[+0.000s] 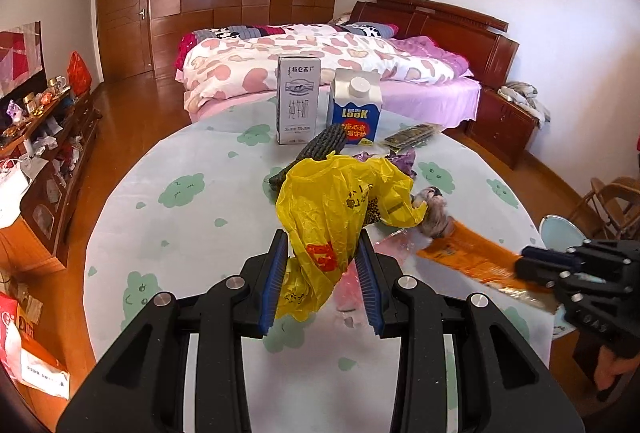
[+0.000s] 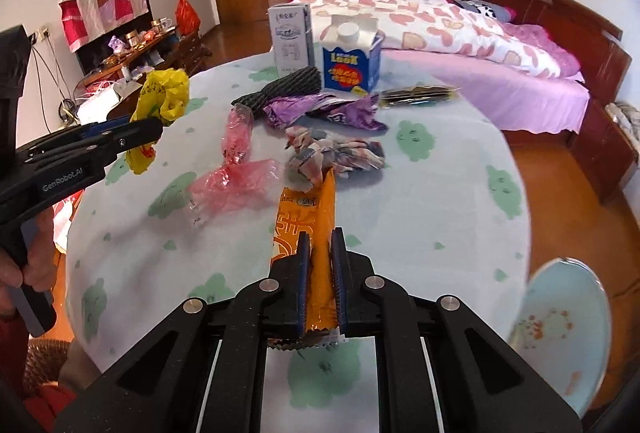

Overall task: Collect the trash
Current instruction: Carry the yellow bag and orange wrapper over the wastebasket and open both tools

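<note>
Pinching the bunched yellow bag [image 1: 340, 205] in the left gripper [image 1: 324, 265] keeps it ready as the sack, while the right gripper [image 2: 320, 265] jaws are clamped on the orange wrapper [image 2: 310, 221], apparently bound for it.

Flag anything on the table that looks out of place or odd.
Nothing is spilled or broken. Crumpled litter is strewn mid-table: a pink plastic wrapper, a purple wrapper and a wadded printed wrapper. Both cartons, grey and blue, stand upright.

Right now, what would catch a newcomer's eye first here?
Probably the yellow plastic bag, pinched in the left tongs above the round table. Next, the orange wrapper clamped in the right tongs, then two milk cartons standing at the far edge.
</note>
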Demonstrator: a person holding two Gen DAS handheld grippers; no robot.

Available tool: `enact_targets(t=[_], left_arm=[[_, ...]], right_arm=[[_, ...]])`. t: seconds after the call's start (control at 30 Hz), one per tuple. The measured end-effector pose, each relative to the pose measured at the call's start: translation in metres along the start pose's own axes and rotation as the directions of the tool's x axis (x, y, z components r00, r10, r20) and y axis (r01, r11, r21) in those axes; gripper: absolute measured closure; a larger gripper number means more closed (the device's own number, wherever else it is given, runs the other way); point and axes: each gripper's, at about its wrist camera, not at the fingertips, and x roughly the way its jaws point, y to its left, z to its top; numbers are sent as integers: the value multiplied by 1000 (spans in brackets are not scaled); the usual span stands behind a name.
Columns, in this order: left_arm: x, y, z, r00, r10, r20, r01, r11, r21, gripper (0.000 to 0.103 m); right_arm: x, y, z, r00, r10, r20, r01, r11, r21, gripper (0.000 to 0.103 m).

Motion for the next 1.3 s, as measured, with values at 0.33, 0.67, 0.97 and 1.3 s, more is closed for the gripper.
enact_targets(t=[0.33,0.67,0.97,1.3], left_arm=[[-14,-39,-5,1000,26,16,-27,997,66,69],[-23,-90,-13,999,34,14,-35,992,119,68],[-34,-126,-17,999,33,27,-37,984,174,68],[-40,-165,-15,999,0,43,-10,973,232,68]], right_arm=[[-59,-28,-32,987,-86,133,70,990,120,92],[-92,-57,-65,965,-151,215,89,958,272,92],[-122,-68,-83,938,-215,273,137,950,280,92],[-145,-86,-99,914,-280,294,184,931,316,92]])
